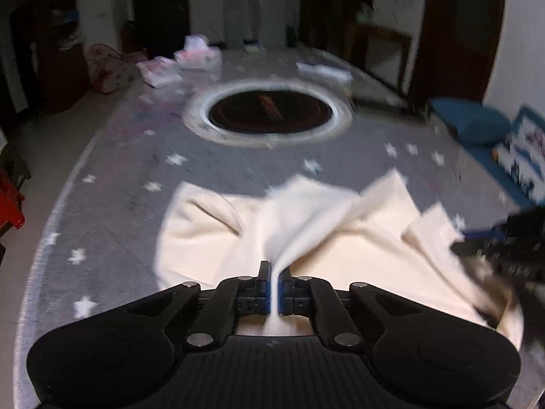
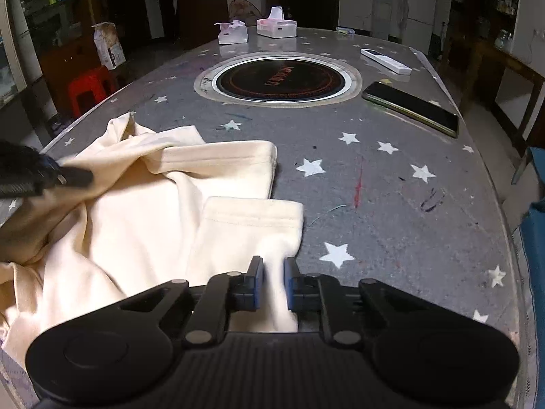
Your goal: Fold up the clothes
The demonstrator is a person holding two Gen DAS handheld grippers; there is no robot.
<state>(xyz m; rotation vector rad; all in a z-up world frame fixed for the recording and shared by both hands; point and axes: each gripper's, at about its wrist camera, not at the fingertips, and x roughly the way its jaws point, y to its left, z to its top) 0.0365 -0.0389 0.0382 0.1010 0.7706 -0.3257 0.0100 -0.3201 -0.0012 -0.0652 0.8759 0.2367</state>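
Grey table (image 2: 391,204), rounded edge, cover printed with white stars, some pen and red marks on it. Round dark cooktop (image 2: 279,80) inset mid-table with a pale ring around it. Cream garment (image 2: 143,225) lies crumpled on the near-left part, two hemmed ends pointing toward centre. Dark phone (image 2: 410,107) lies flat right of the cooktop, white remote (image 2: 385,61) beyond it. Two tissue packs (image 2: 276,27) at the far edge.
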